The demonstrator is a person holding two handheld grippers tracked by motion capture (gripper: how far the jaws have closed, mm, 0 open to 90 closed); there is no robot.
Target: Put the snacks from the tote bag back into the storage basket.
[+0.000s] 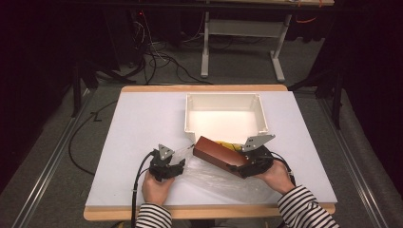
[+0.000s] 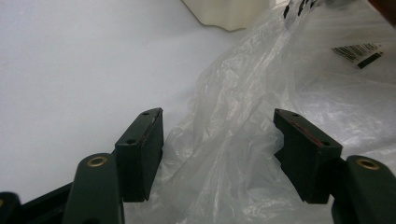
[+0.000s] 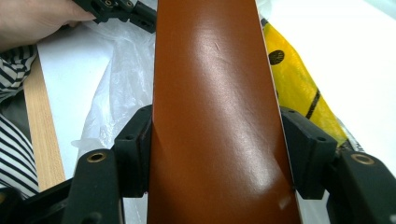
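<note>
While we look from the high view, our right gripper [image 1: 247, 164] clamps one end of the brown box [image 1: 219, 156], which runs from it up-left toward our left gripper [image 1: 167, 166]. The clear plastic bag [image 1: 209, 176] lies flat on the table [image 1: 142, 123] between and below both grippers; likely we're loading the box into it or pulling it out, can't tell which. The white bin [image 1: 225, 114] sits just beyond the box, so forward room is tight; open table far left of the left gripper.

Left gripper view: jaws wide apart, gripping nothing. A bag fold [image 2: 224, 140] rises between them, not pinched. Probably staged to grab that edge and hold the mouth open. A barcode label [image 2: 357, 52] sits ahead to the right, bare table ahead-left.

Right gripper view: jaws closed onto the box's [image 3: 215, 107] long sides, firm hold, box extending straight ahead. A yellow packet [image 3: 299, 88] lies just right of it, bag film [image 3: 121, 79] on its left, table edge [image 3: 42, 126] further left.
</note>
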